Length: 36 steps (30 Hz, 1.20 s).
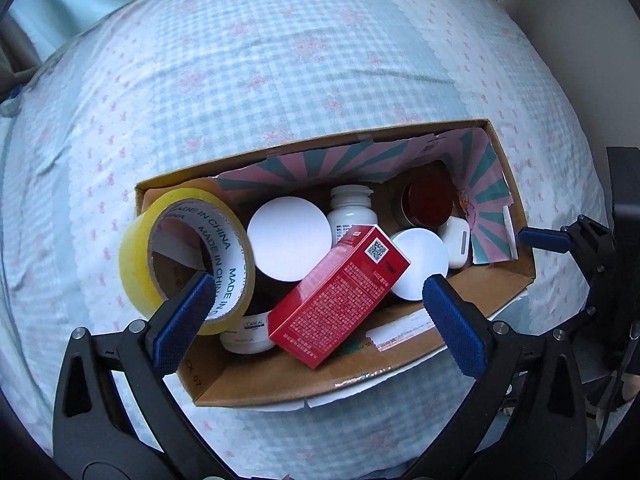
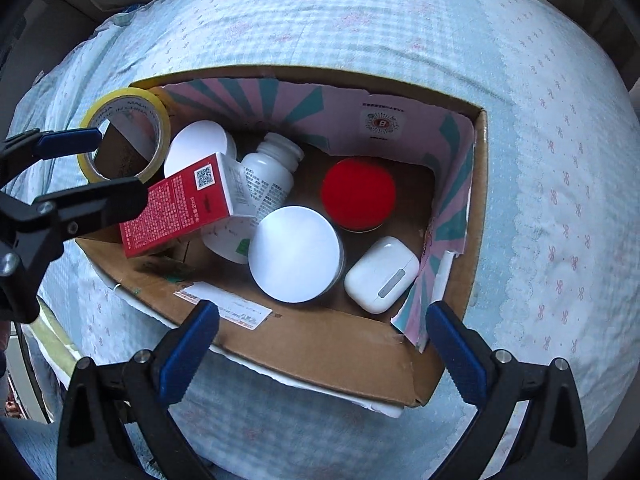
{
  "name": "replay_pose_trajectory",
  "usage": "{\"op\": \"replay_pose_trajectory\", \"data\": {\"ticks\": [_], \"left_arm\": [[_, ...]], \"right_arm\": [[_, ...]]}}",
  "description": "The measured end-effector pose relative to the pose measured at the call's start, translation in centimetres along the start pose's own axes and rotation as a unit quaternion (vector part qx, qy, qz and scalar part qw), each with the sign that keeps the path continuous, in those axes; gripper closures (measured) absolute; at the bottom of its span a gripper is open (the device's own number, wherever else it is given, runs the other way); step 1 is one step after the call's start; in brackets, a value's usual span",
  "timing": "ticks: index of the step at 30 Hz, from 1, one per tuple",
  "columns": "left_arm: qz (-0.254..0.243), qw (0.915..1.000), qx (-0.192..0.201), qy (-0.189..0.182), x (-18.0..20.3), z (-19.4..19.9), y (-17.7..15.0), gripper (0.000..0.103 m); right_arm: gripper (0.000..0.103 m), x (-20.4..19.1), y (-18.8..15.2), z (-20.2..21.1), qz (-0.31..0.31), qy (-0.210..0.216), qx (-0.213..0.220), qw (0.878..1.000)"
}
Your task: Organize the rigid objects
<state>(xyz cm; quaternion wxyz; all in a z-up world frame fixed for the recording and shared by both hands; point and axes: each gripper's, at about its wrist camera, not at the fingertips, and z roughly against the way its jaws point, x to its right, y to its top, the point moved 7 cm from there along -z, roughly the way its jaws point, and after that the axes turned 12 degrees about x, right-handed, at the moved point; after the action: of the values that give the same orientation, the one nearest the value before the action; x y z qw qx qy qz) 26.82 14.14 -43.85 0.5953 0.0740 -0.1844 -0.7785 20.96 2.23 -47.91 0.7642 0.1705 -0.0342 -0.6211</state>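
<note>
From my left gripper (image 1: 316, 292), pointing down at the cardboard box (image 1: 400, 364) sitting on the checked bedspread (image 1: 280, 80): jaws are spread wide, nothing clamped. The red carton (image 1: 340, 296) lies tilted between the blue pads in the lower middle of the frame, not touched by either one. The yellow tape roll (image 1: 188, 256) leans at the left end of the box, right behind my left pad. A white round lid (image 1: 289, 236) sits center, a white bottle (image 1: 352, 216) just above the carton, a red-topped jar (image 1: 428, 204) to the upper right. My other gripper pokes in at the right edge.

From my right gripper (image 2: 322, 338): also wide open, holding nothing, pads hanging over the near wall of the box. A white earbud case (image 2: 380, 276) lies in the lower right corner of the box, beside a white-lidded jar (image 2: 294, 254), with the red jar above them. Carton, bottle and tape are at the left.
</note>
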Motion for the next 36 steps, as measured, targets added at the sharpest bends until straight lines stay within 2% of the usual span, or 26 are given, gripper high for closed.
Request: {"op": "replay_pose_trajectory", "data": {"ticks": [6,13,18,21,25,30,36], "left_arm": [[0.018,0.9995,0.024,0.009,-0.2,2.6,0.0,0.000],[0.013,0.9975,0.067,0.017,0.2,7.5,0.1,0.000],[0.016,0.9952,0.091,0.032,1.0,11.9,0.8,0.000],[0.026,0.9916,0.123,0.029,1.9,15.4,1.7,0.000],[0.018,0.9814,0.183,0.056,3.8,21.5,3.2,0.000],[0.035,0.9613,0.266,0.063,6.6,29.1,4.2,0.000],[0.055,0.9423,0.319,0.085,9.3,33.8,3.4,0.000]], "right_arm": [[0.000,0.4,1.1,1.8,-0.002,-0.015,0.020,1.000],[0.000,0.3,0.9,5.5,-0.032,-0.026,0.051,0.998],[0.000,0.4,1.4,10.4,-0.046,-0.040,0.090,0.994],[0.000,0.9,2.0,14.6,-0.062,-0.055,0.115,0.990],[0.000,1.7,3.4,21.2,-0.085,-0.073,0.164,0.980],[0.000,2.4,4.6,28.8,-0.081,-0.103,0.221,0.967],[0.000,3.0,4.5,35.3,-0.061,-0.125,0.273,0.952]]}}
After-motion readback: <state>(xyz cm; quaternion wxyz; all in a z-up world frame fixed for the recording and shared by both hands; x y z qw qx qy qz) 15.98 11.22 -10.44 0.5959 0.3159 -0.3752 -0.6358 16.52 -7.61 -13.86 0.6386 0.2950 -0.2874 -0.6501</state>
